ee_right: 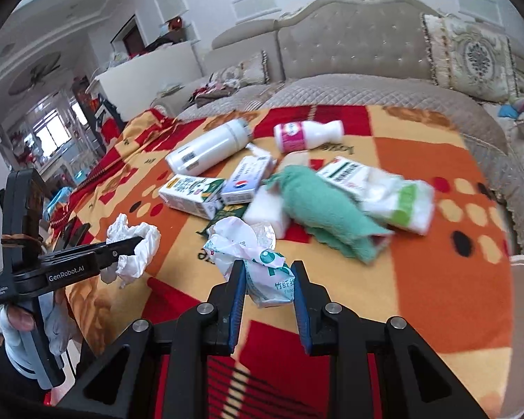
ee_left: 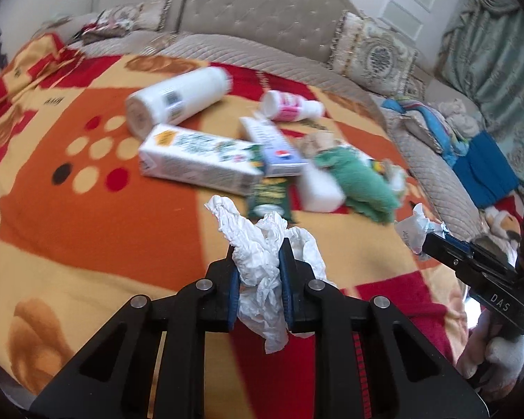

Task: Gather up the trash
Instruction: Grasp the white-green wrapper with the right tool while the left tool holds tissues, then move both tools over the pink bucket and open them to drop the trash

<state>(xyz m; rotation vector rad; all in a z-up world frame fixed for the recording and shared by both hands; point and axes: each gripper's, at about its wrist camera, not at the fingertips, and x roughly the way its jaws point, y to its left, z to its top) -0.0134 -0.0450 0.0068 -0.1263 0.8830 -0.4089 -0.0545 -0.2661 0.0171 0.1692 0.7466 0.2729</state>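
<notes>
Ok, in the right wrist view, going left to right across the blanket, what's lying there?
Crumpled white tissue in the left gripper → white cylinder bottle → green cloth → white-and-green tissue pack.

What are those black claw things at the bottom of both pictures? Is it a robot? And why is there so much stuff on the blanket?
It is not a robot. A person holds a pair of tongs in each hand, and each pair has a camera that looks along its two fingers. So one picture is taken from the left tongs and the other from the right tongs.

The left tongs are shut on a crumpled white tissue. The right tongs are shut on a crinkled plastic wrapper with green print.

On the checked blanket lie a big white bottle, a small bottle with a pink label, a milk carton, a small blue and white box and a green cloth. The person is picking up the trash.
</notes>
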